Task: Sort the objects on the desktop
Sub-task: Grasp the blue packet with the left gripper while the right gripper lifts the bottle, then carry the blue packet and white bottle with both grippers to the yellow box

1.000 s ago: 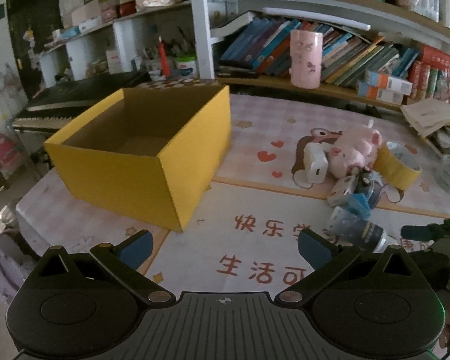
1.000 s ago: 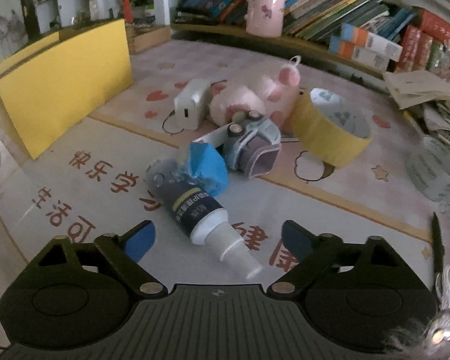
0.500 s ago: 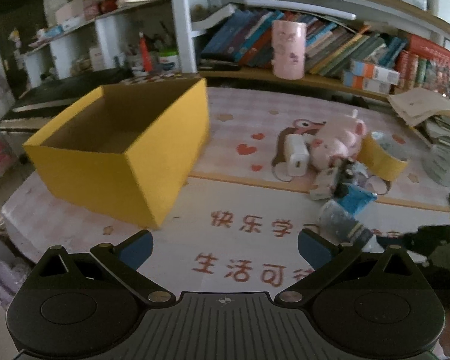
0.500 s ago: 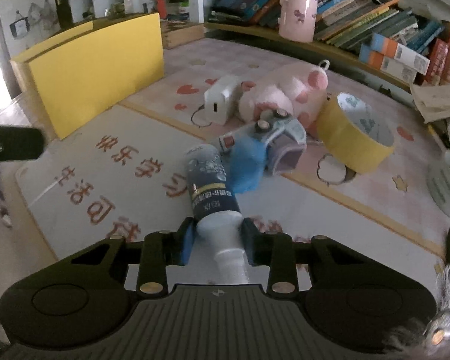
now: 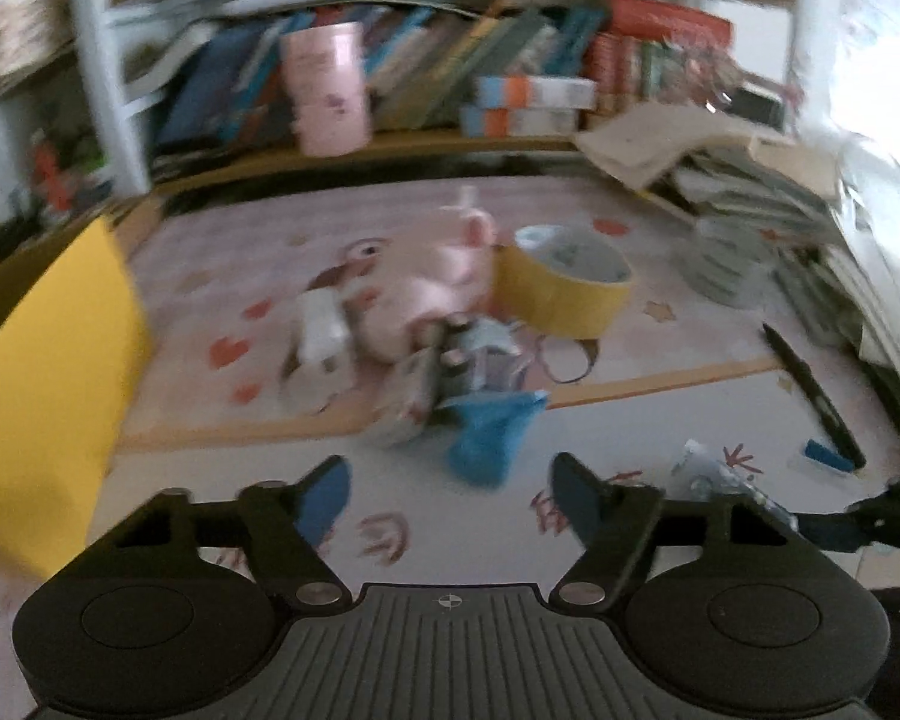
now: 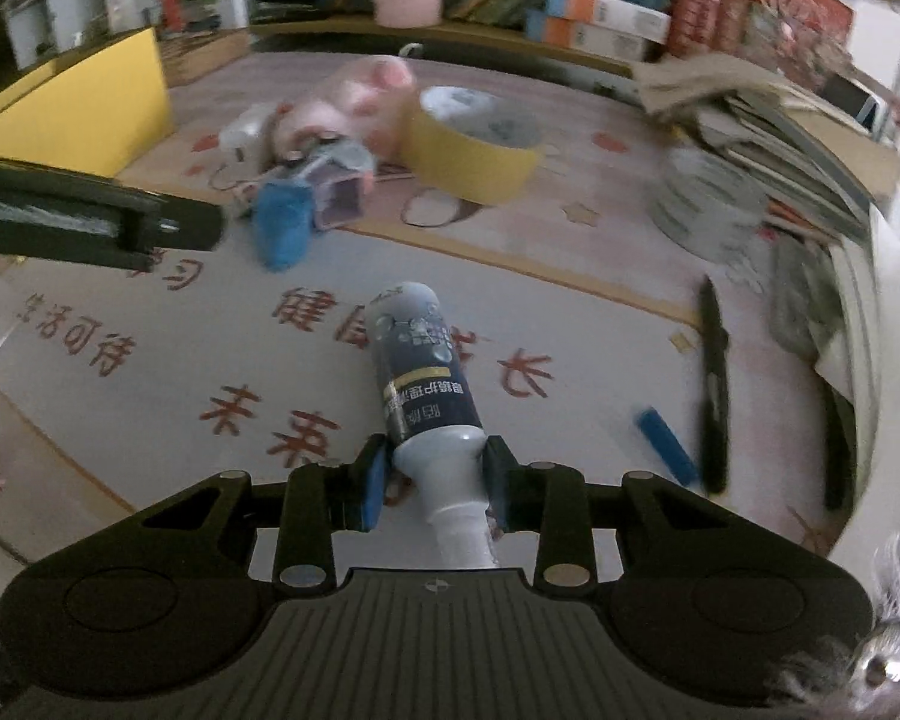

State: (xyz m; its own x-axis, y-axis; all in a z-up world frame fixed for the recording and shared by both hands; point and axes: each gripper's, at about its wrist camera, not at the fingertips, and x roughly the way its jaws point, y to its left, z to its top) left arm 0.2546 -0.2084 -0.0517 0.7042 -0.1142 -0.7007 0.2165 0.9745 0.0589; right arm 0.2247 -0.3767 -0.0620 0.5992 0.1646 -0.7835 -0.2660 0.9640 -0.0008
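My right gripper (image 6: 435, 483) is shut on a dark spray bottle (image 6: 420, 369) with a white neck, held above the mat and pointing forward. My left gripper (image 5: 453, 489) is open and empty, facing a pile: a blue cloth (image 5: 492, 438), a pink plush pig (image 5: 432, 294), a white charger (image 5: 321, 330), a small toy camera (image 5: 468, 354) and a yellow tape roll (image 5: 564, 282). The yellow box (image 5: 42, 360) is at the left edge. The pile also shows in the right wrist view, with the blue cloth (image 6: 282, 222) and tape roll (image 6: 471, 147).
A black pen (image 6: 714, 396) and a small blue stick (image 6: 666, 444) lie on the mat at the right. A grey tape roll (image 6: 705, 198) and stacked papers (image 6: 780, 126) crowd the right edge. Bookshelves and a pink cup (image 5: 327, 96) stand behind.
My right gripper has lifted the bottle away from the pile and carried it right. My left gripper has swung right, from the yellow box toward the pile.
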